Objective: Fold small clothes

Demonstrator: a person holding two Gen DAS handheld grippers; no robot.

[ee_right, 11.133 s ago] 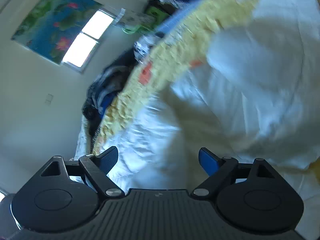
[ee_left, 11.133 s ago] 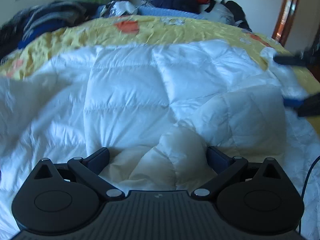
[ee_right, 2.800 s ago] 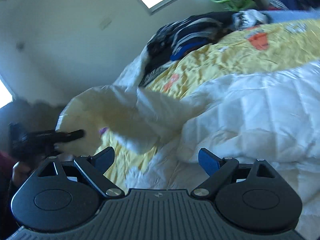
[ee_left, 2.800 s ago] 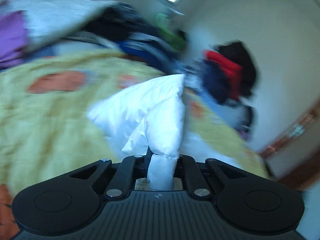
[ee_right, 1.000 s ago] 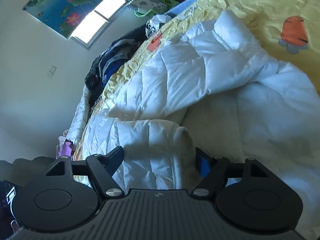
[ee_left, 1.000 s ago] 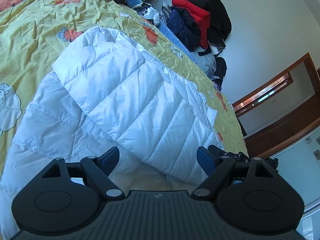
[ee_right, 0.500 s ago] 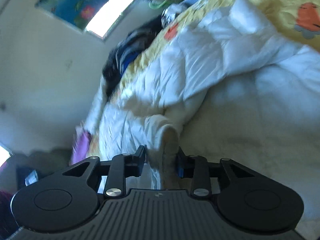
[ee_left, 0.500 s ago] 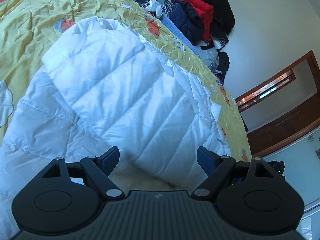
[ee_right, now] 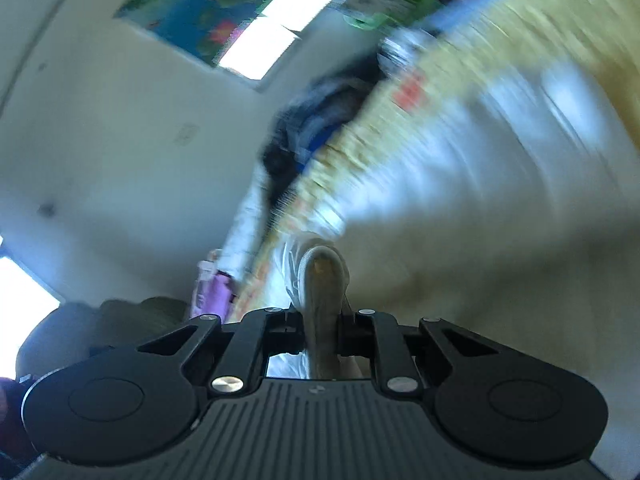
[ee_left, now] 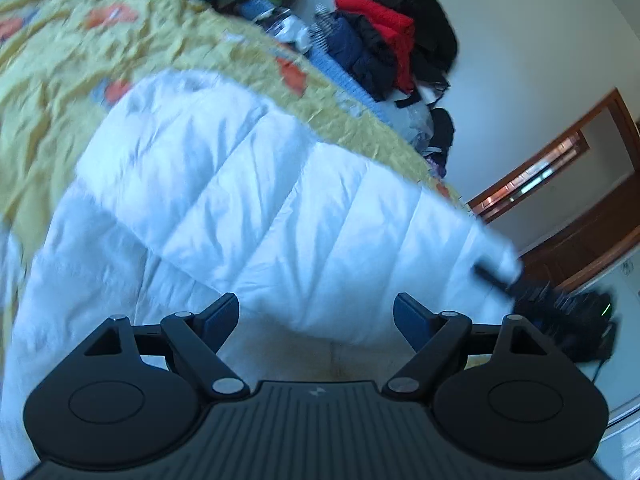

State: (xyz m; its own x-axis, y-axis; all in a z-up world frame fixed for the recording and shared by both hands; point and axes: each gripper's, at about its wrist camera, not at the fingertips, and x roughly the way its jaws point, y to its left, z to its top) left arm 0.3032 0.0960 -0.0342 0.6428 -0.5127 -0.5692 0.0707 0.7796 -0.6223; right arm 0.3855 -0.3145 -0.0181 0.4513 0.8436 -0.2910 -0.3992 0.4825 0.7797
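Observation:
A white quilted puffer jacket (ee_left: 256, 208) lies spread on a yellow bedspread (ee_left: 60, 64). My left gripper (ee_left: 316, 312) is open and empty, just above the jacket's near edge. My right gripper (ee_right: 322, 320) is shut on a fold of the jacket (ee_right: 324, 276), near a cuff or hem, and holds it up. The rest of the jacket (ee_right: 500, 152) is blurred in the right wrist view. In the left wrist view the right gripper (ee_left: 496, 276) shows as a dark blur at the jacket's right corner.
A heap of red, black and blue clothes (ee_left: 384, 40) sits at the far end of the bed. More dark clothes (ee_right: 312, 128) lie along the other side. A wooden door frame (ee_left: 560, 184) stands to the right. A window (ee_right: 272, 44) is on the far wall.
My right gripper has closed on a fold of the jacket and is lifting it fast; its view is blurred. My left gripper stays open and has shifted slightly over the jacket.

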